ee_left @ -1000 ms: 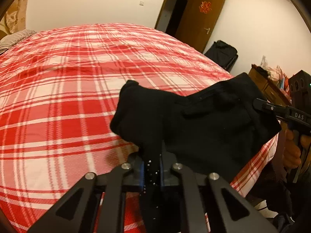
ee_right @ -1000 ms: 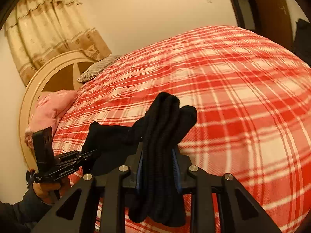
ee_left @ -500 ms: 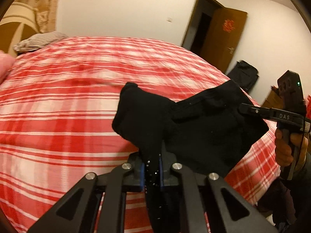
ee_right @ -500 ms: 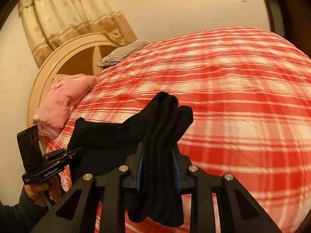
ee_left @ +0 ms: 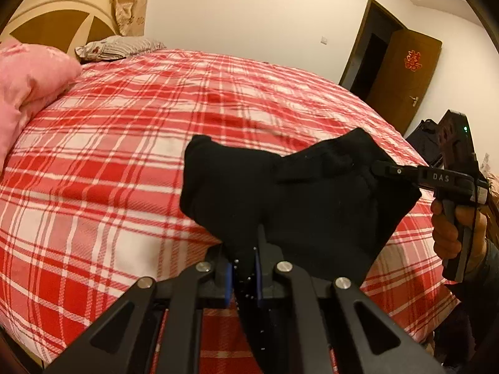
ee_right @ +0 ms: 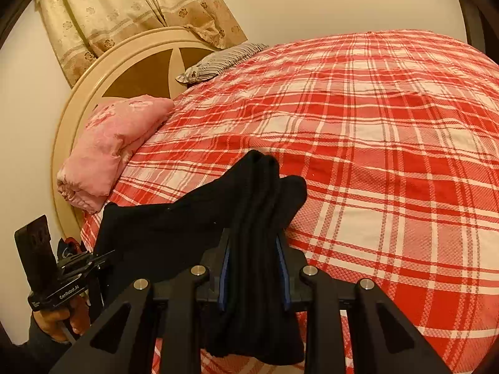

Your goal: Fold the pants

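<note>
- Two black metal grippers hold one pair of black pants point(ee_left: 299, 199) in the air above a bed point(ee_left: 124, 143).
- Left gripper point(ee_left: 243, 277): its blue-lined pads are pressed nearly together, pinching a thin fold of the soft, matte knit cloth.
- Right gripper point(ee_right: 252, 268): its pads stand a little apart, pinching a thicker ribbed bundle of the pants, which bulges up in rounded folds and hangs limp below.
- In the left wrist view the pants spread as a slack dark sheet from 6 o'clock toward 3 o'clock, where the right gripper point(ee_left: 379, 166) meets their edge, a hand point(ee_left: 452, 230) on its handle.
- The bed's cover is a woven red-and-white plaid, lying smooth.
- At 9 to 10 o'clock in the right wrist view lie a puffy pink pillow point(ee_right: 109, 152) and a striped pillow point(ee_right: 218, 62), against a round cream headboard point(ee_right: 93, 71) under patterned beige curtains point(ee_right: 124, 9).
- Compared with a second ago, both views have swung toward the headboard: the pink pillow now shows in the left view, and the brown door point(ee_left: 402, 71) sits farther right. Both grips are unchanged.
</note>
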{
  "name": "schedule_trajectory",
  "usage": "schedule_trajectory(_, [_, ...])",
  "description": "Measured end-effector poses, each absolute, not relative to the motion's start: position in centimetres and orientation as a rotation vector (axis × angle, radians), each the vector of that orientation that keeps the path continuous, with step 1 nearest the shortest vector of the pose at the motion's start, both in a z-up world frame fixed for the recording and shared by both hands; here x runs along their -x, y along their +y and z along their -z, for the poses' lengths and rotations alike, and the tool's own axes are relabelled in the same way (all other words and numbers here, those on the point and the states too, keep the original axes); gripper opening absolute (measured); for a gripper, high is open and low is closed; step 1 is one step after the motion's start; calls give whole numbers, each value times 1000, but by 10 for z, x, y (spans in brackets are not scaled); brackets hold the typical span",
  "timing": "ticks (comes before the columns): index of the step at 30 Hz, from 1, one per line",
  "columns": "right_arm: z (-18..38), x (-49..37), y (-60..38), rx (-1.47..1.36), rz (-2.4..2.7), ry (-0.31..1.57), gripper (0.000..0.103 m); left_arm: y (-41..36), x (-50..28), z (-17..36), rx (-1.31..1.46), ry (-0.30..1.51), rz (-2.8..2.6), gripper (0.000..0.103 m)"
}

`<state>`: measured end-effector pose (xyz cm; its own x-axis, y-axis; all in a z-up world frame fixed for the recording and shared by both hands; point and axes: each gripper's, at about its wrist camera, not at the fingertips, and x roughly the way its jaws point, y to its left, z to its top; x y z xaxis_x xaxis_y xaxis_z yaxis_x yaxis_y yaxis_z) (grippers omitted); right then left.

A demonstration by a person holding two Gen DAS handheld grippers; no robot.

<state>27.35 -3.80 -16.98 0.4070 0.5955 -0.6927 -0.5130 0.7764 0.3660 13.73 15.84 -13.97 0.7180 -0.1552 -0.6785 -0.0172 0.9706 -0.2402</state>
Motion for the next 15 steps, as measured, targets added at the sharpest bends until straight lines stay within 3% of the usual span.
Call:
schedule_trajectory(3, [179, -279, -42, -103, -682, 945, 27, 157, -140, 146, 215, 783, 76, 13])
schedule_trajectory(12, [210, -296, -64, -113, -590, 1027, 32, 144, -140, 164, 145, 809, 14, 51])
schedule_trajectory(15, [212, -296, -62, -67, -567, 1007, 39, 147, -140, 169, 138, 806, -23, 64])
